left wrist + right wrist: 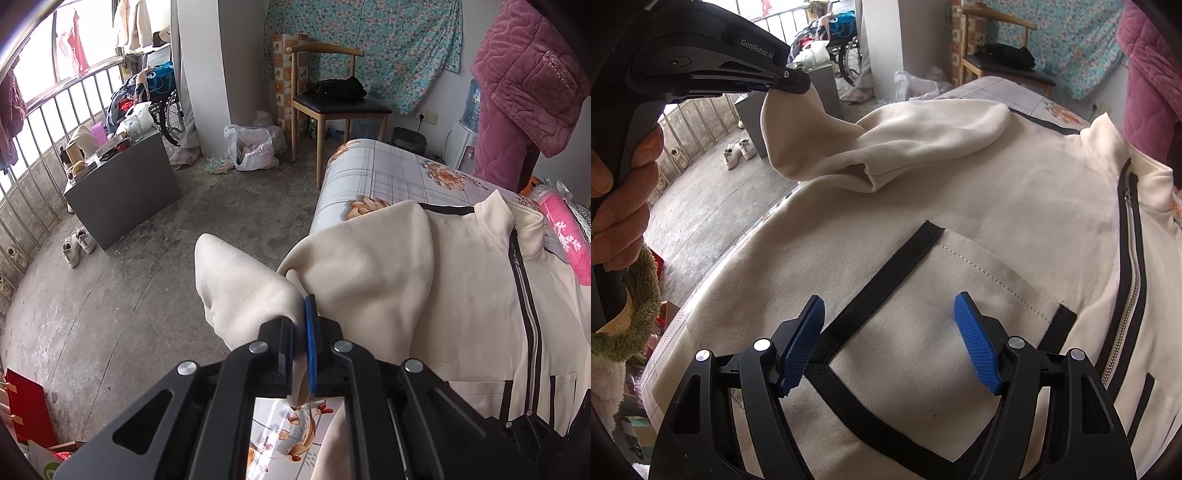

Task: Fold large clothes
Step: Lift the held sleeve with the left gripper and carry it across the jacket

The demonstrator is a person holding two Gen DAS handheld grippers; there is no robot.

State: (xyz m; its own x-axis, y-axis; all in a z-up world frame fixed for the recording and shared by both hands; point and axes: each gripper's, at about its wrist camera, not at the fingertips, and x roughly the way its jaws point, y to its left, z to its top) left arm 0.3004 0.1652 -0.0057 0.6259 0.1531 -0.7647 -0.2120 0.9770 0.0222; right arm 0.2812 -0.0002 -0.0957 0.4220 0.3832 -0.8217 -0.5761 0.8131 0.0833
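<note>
A cream jacket (979, 192) of soft, brushed fabric is spread flat on the bed (388, 173), trimmed in black tape, with a metal zipper (1128, 295) down its right side and a stitched patch pocket (923, 295) near. Its limp sleeve (812, 129) is lifted at far left, pinched tight in the closed left hand-held gripper (783, 83), whose handle is gripped by a hand (617, 199). The right hand-held gripper (890, 343) is held wide open just over the pocket, angled downward, nothing clasped.
</note>
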